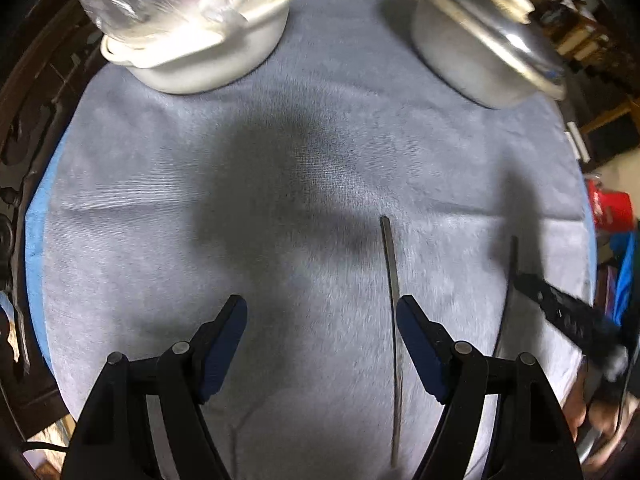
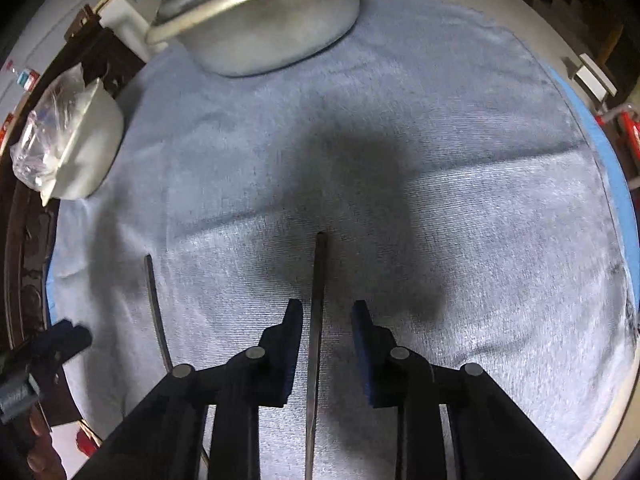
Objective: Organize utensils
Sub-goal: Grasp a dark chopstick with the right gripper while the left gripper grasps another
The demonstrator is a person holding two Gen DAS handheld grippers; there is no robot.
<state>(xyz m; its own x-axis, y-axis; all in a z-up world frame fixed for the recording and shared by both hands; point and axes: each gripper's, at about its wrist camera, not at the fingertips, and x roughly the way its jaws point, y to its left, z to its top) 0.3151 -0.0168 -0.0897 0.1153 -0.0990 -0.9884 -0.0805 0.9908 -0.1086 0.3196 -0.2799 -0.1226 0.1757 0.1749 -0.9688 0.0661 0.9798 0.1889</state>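
Note:
Two thin metal utensil handles lie side by side on a blue-grey cloth. In the left wrist view, one handle runs lengthwise just inside the right-hand finger of my left gripper. That gripper points down at the cloth, wide open and holding nothing. The other handle lies between the fingers of my right gripper. Its jaws are narrow, with a gap on each side of the handle, so the pads do not touch it. The utensils' working ends are hidden below the frames.
A white bowl with a clear plastic bag in it stands at the back left. A metal pot with a tilted lid stands at the back right. Dark carved wood borders the cloth's left side. A hand holds the right gripper.

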